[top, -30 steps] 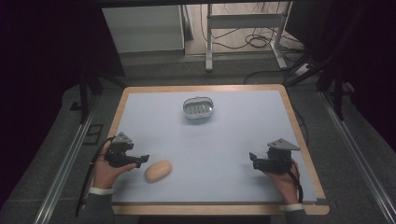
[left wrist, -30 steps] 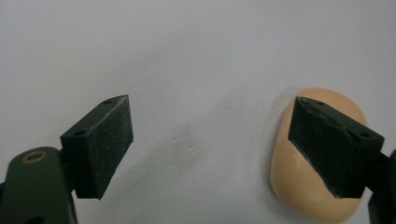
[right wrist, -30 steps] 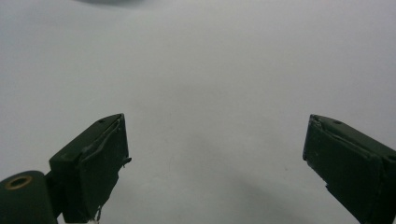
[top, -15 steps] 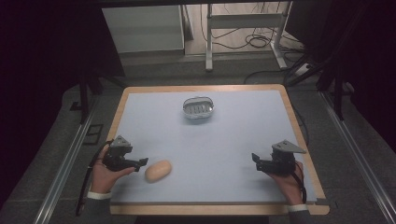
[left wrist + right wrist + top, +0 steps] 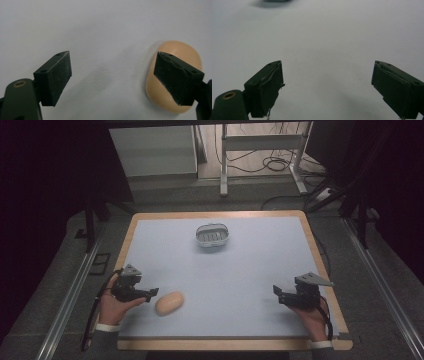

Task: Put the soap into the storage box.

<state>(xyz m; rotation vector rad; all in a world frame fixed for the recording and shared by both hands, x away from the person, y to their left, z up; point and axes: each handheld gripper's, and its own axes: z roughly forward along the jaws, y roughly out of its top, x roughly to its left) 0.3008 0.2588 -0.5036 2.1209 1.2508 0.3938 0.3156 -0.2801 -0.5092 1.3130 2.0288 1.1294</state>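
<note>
Left gripper [image 5: 150,293] open beside potato [image 5: 169,303], grey basket [image 5: 212,236] far off

A small grey basket [image 5: 212,236] sits far back on the pale table [image 5: 250,285].

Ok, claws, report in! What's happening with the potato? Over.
Left claw open, beside the potato, not gripping it. Right claw open, holding nothing. Potato lying on the mat; basket far off, nothing in the way.
</note>
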